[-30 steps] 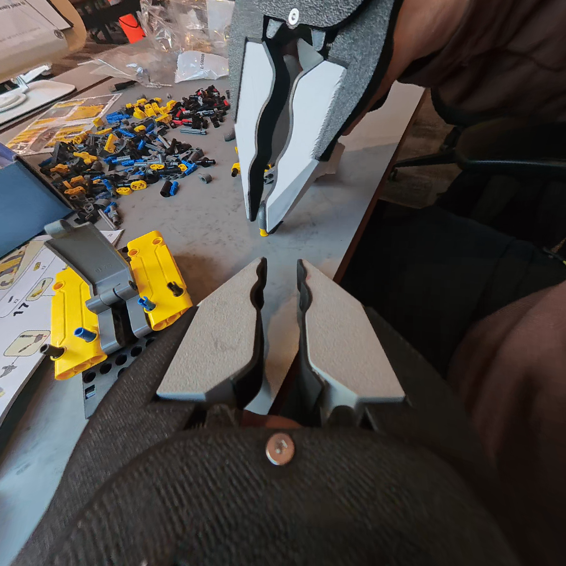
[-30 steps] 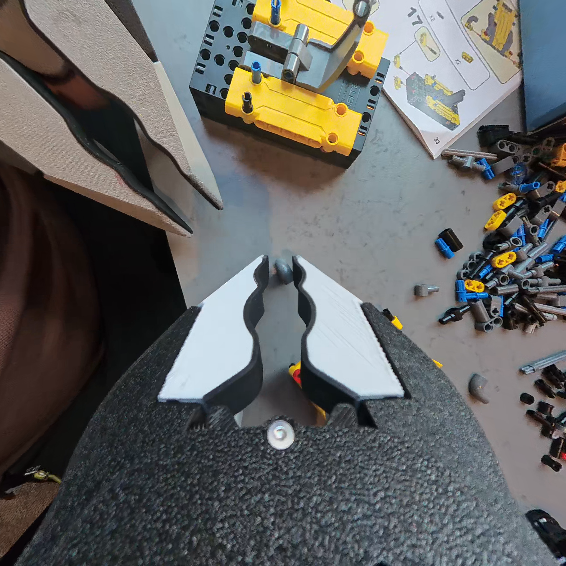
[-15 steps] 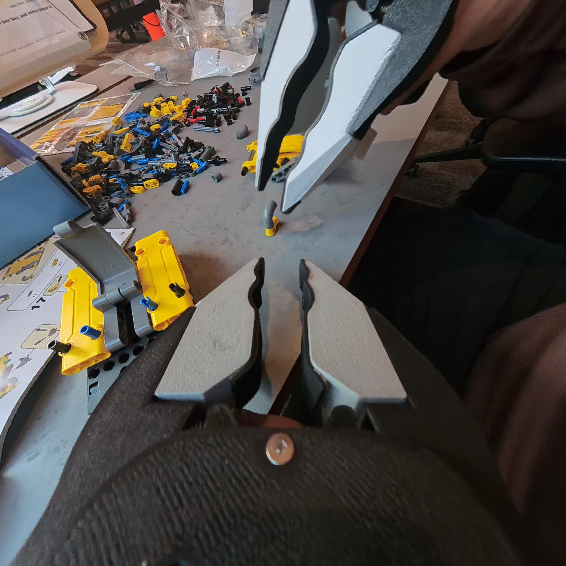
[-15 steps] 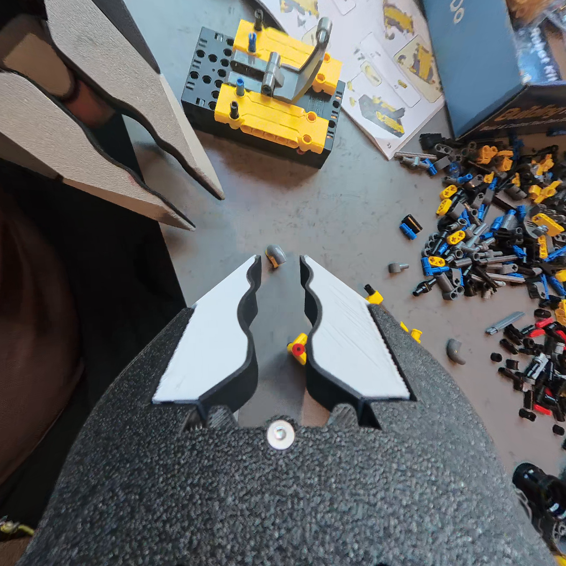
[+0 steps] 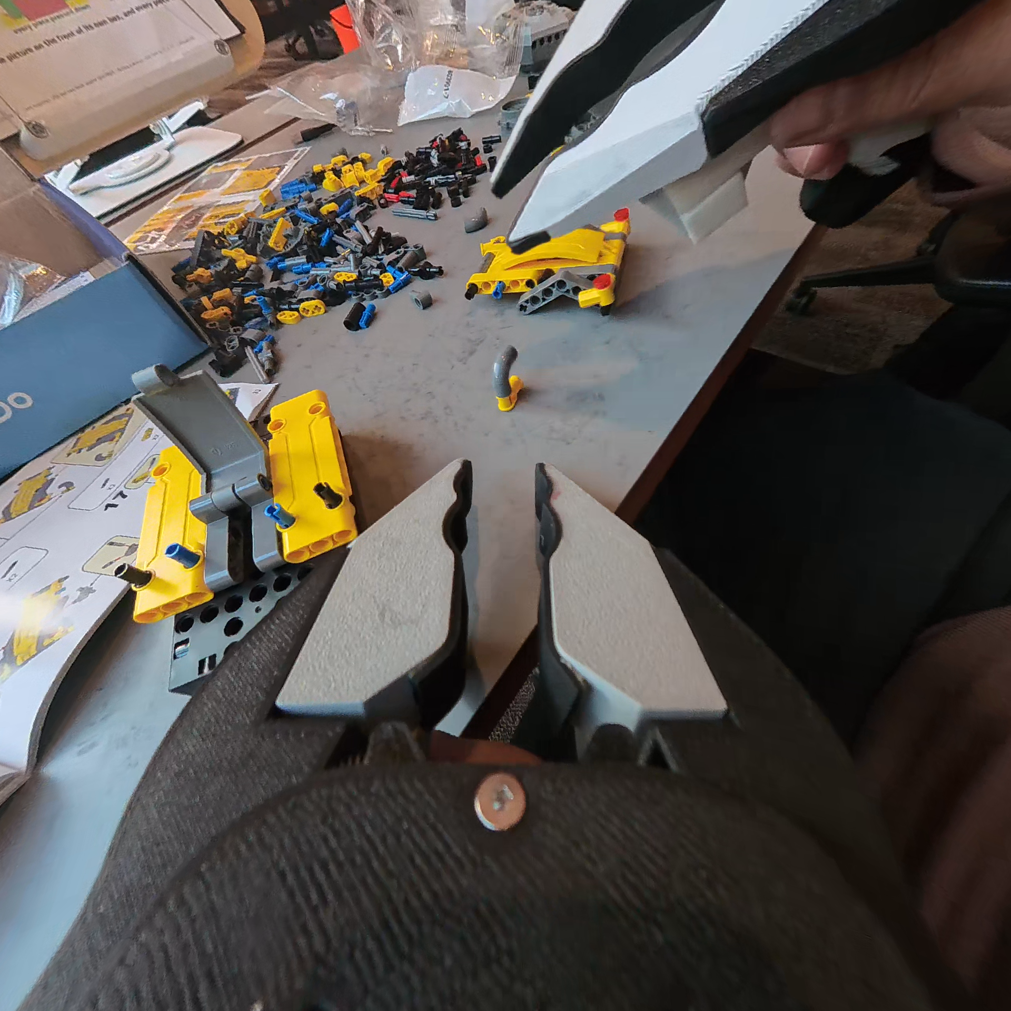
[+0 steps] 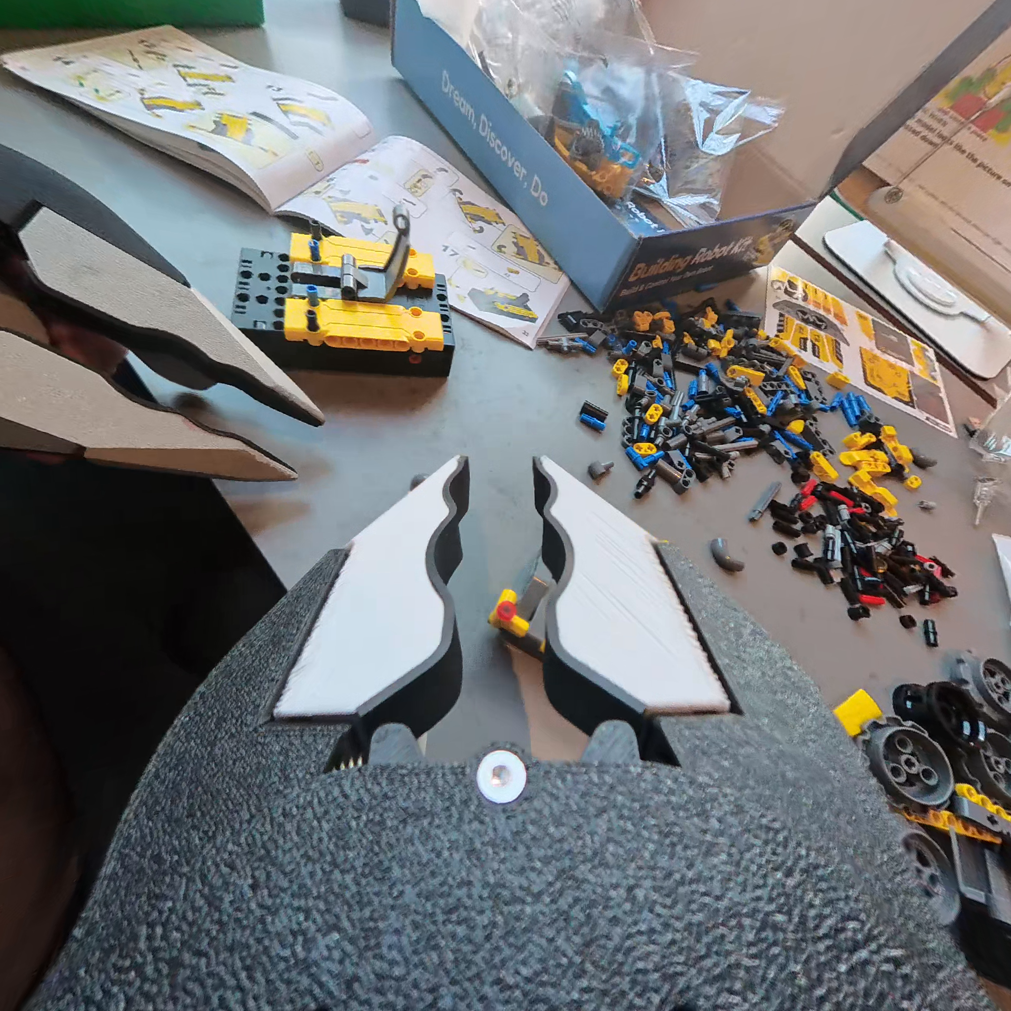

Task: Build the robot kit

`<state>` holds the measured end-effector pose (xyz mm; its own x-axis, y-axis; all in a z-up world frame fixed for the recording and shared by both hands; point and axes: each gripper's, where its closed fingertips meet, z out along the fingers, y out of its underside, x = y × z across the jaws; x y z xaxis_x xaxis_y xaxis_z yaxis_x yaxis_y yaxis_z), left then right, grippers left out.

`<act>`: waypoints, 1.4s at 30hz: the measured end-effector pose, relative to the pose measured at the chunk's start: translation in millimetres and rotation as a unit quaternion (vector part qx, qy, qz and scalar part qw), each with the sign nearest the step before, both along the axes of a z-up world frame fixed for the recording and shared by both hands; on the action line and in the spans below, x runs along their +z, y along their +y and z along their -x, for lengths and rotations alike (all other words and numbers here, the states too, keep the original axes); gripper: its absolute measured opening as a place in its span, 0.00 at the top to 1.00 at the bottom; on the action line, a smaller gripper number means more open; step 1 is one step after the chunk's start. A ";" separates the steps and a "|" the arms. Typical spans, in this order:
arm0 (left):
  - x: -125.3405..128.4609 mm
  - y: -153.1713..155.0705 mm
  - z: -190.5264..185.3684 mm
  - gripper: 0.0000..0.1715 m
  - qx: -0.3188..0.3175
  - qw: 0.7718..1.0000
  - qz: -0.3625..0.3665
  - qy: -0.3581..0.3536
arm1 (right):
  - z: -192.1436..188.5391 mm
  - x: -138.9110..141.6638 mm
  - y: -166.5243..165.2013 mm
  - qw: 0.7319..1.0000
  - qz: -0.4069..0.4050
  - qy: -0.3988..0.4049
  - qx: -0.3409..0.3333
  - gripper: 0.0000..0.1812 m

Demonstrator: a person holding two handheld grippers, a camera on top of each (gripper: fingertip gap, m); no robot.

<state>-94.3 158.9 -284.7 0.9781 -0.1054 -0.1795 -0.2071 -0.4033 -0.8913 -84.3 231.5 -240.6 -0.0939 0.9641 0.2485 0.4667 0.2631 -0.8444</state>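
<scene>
My left gripper (image 5: 502,470) is open and empty, low over the front edge of the grey table (image 5: 591,394). A small grey curved piece with a yellow connector (image 5: 506,377) stands on the table just ahead of it. A yellow and grey assembly on a black perforated block (image 5: 240,492) lies to its left and also shows in the right wrist view (image 6: 355,306). My right gripper (image 6: 500,465) is open and empty, held high over a flat yellow assembly (image 5: 547,268). The curved piece (image 6: 418,480) peeks out beside its left finger. The right gripper (image 5: 511,216) shows in the left wrist view at the top right.
A pile of small blue, yellow, black and grey parts (image 6: 766,437) covers the middle of the table. An open instruction booklet (image 6: 219,120), a blue box with bagged parts (image 6: 547,164), wheels (image 6: 930,766) and clear bags (image 5: 437,65) lie around it. The table edge (image 5: 711,394) runs beside my left gripper (image 6: 306,446). There is about 9 cm between the tips of the two grippers.
My right gripper has let go of the small grey and yellow piece, left it standing on the table, and risen up and away. My left gripper has hardly moved.
</scene>
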 end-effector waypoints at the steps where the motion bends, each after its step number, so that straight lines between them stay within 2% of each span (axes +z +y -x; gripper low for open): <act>1: 0.0 -0.5 -0.8 0.88 0.000 1.000 0.000 0.004 | 0.5 -0.4 -3.2 1.000 0.001 0.001 0.002 0.87; 11: -1.9 -4.7 -13.7 0.86 -0.019 0.999 -0.011 0.024 | 1.4 -1.5 -32.9 0.998 0.001 0.032 0.045 0.90; 17: 1.3 -2.0 -17.8 0.85 -0.032 0.998 -0.041 0.031 | 7.5 -3.2 -40.2 0.996 0.032 0.047 0.064 0.89; 20: 2.8 -0.1 -14.9 0.85 -0.031 0.998 -0.052 0.029 | 9.9 -5.2 -49.7 0.994 0.044 0.047 0.089 0.91; 24: 10.1 -0.7 -16.8 0.84 -0.046 0.996 -0.073 0.004 | 14.0 -7.3 -48.3 0.994 0.039 0.048 0.091 0.91; 34: 5.4 -0.7 -18.8 0.84 -0.056 0.995 -0.075 0.030 | 14.2 -10.9 -47.0 0.994 0.044 0.041 0.095 0.95; 42: 6.3 0.2 -13.7 0.84 -0.046 0.996 -0.078 0.025 | 12.4 -1.9 -45.7 0.993 0.034 0.061 0.091 0.98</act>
<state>-80.6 159.1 -278.3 0.9549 -0.1616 -0.2490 -0.2826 -0.2377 -0.9293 -96.7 185.8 -242.5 -0.2422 0.9487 0.2031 0.3092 0.2739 -0.9107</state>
